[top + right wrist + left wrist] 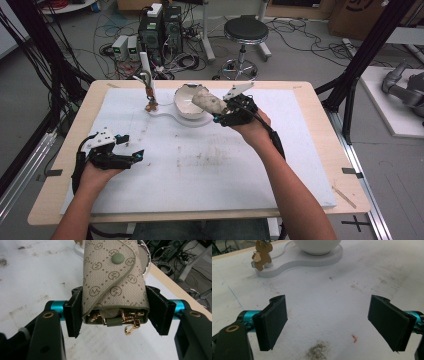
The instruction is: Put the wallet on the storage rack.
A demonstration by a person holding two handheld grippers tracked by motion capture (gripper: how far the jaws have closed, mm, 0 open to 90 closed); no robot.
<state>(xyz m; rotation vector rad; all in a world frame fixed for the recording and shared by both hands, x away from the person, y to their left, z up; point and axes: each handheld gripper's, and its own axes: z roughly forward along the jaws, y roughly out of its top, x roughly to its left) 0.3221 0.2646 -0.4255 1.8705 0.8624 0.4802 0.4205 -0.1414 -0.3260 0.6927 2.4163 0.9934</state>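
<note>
A beige monogram key pouch (113,277) with a green snap and gold clips at its open end sits clamped between the jaws of my right gripper (115,312). In the high view the right gripper (225,114) holds the key pouch (210,102) over the rim of a white bowl (187,102). The bowl rests on a white stand base (294,261) that also carries a post with a small brown bear charm (261,255). My left gripper (329,322) stands open over the bare mat; in the high view the left gripper (131,148) is at the table's left.
A stained white mat (200,165) covers the wooden table (60,165). A small orange scrap (354,338) and a dark smudge lie on the mat near the left gripper. A stool (245,32), computers and cables stand on the floor beyond the far edge.
</note>
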